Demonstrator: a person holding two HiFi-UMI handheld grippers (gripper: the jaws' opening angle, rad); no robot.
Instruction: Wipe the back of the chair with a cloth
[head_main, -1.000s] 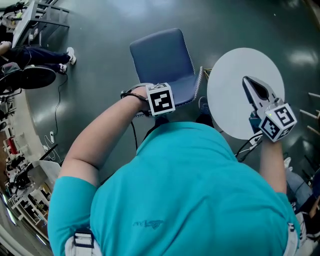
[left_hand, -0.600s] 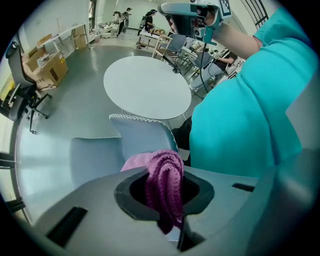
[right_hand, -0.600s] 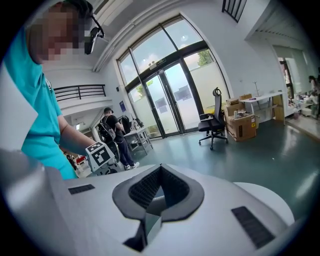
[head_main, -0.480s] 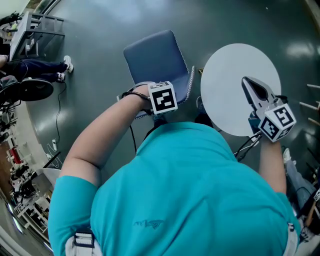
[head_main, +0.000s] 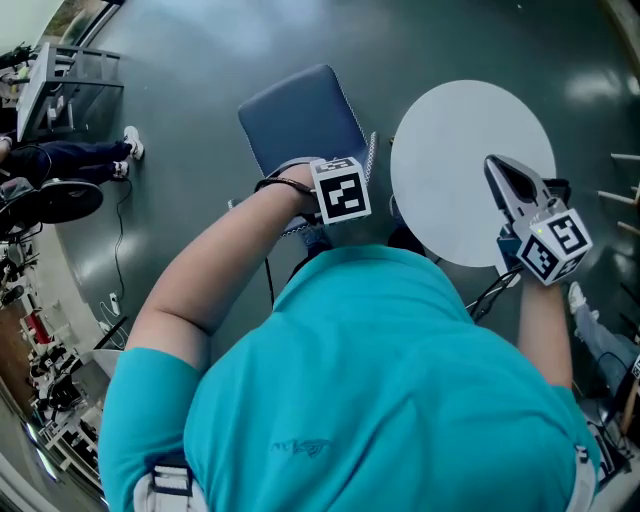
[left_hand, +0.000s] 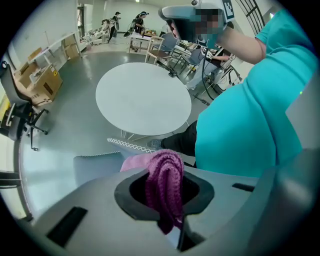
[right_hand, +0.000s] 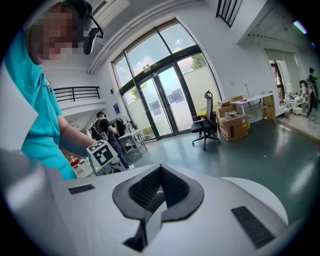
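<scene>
Purple cloth (left_hand: 167, 175) bunched and clamped in the left gripper (left_hand: 167, 215), right at the chair (head_main: 300, 115) back's top edge. Right gripper (head_main: 503, 172) well right of chair, jaws together, empty.

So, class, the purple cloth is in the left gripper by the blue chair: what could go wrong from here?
The purple knitted cloth is only a bunched fold pinched in the left gripper; dragging it over the blue padded chair might pull it free. The chair stands close beside the round white table, so a firm push could knock it against the rim. The right gripper, shut and empty, steadies nothing.
</scene>
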